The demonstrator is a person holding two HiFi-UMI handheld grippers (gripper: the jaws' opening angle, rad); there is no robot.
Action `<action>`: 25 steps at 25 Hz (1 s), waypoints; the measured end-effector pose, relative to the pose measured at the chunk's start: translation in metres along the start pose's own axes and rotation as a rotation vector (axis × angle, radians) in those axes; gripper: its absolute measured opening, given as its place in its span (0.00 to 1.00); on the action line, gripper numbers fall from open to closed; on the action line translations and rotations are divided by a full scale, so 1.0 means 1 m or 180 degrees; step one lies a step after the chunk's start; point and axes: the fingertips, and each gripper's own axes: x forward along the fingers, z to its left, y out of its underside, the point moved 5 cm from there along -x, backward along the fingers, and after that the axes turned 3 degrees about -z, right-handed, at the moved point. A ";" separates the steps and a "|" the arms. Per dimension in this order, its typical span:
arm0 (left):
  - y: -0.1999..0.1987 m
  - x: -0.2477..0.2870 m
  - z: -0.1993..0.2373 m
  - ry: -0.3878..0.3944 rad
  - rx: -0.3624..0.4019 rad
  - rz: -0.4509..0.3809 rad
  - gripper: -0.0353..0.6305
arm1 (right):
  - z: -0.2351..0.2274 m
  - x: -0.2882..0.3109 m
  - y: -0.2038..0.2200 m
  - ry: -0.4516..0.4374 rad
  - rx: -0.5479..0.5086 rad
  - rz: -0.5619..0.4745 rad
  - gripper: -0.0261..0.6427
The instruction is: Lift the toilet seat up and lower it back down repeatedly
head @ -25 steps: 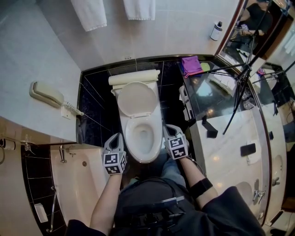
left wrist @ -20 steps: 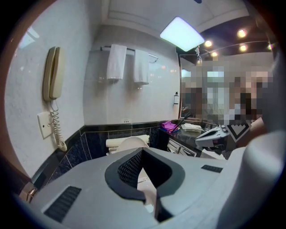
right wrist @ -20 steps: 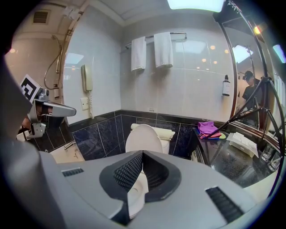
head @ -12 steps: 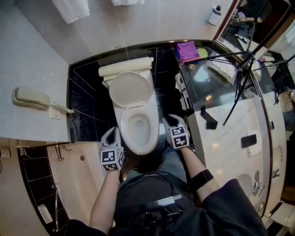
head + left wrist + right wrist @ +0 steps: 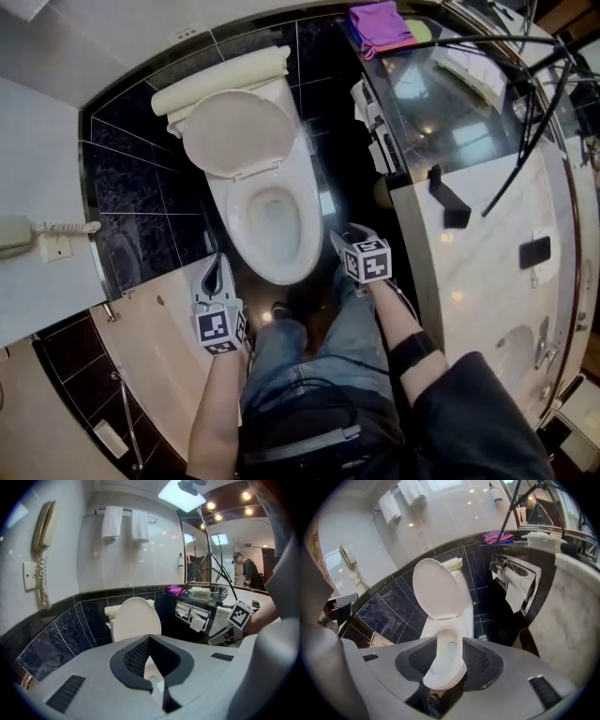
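The toilet lid (image 5: 234, 131) stands raised, leaning back against the cistern (image 5: 220, 80) at the far end of the toilet bowl (image 5: 219, 221), well apart from both tongs. The left gripper (image 5: 215, 269) hovers off the bowl's near left corner, over the edge of the bathtub (image 5: 150, 352), its jaws drawn together at the tips with nothing held; its own view looks across them at the upright lid beyond. The right gripper (image 5: 345, 242) hangs just off the bowl's near right side, pointing down, its jaws wide and just now opening; in the right gripper view the bowl's front rim shows through the gap, but the pads touch nothing. The person's jeans-clad leg (image 5: 319, 328) lies between the two grippers
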 end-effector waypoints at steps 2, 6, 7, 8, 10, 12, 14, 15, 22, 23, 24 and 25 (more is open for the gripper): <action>0.024 0.008 0.001 -0.0008 -0.0051 0.0075 0.05 | -0.003 0.020 0.026 -0.0018 0.0093 0.0098 0.32; 0.066 0.025 -0.001 -0.0009 -0.0085 0.0173 0.05 | -0.011 0.065 0.073 -0.0044 0.0275 0.0237 0.32; 0.076 0.029 -0.002 -0.0002 -0.0088 0.0188 0.05 | -0.014 0.075 0.083 -0.0051 0.0316 0.0263 0.32; 0.084 0.033 -0.004 0.0005 -0.0092 0.0204 0.05 | -0.017 0.084 0.092 -0.0059 0.0352 0.0282 0.32; 0.100 0.041 -0.007 0.0015 -0.0110 0.0232 0.05 | -0.026 0.100 0.109 -0.0073 0.0438 0.0307 0.32; 0.113 0.049 -0.011 0.0025 -0.0113 0.0252 0.05 | -0.036 0.114 0.125 -0.0090 0.0602 0.0307 0.32; 0.124 0.056 -0.014 0.0041 -0.0096 0.0263 0.05 | -0.046 0.126 0.140 -0.0135 0.0831 0.0279 0.32; 0.128 0.060 -0.015 0.0049 -0.0092 0.0262 0.05 | -0.050 0.133 0.147 -0.0169 0.0929 0.0265 0.32; 0.159 0.075 -0.027 0.0125 -0.0037 0.0320 0.05 | -0.061 0.177 0.190 -0.0332 0.1247 0.0316 0.32; 0.164 0.077 -0.028 0.0128 -0.0032 0.0338 0.05 | -0.061 0.183 0.194 -0.0344 0.1300 0.0319 0.32; 0.168 0.077 -0.028 0.0129 -0.0029 0.0358 0.05 | -0.060 0.188 0.197 -0.0355 0.1351 0.0318 0.32; 0.173 0.078 -0.029 0.0129 -0.0028 0.0377 0.05 | -0.060 0.193 0.200 -0.0365 0.1395 0.0316 0.32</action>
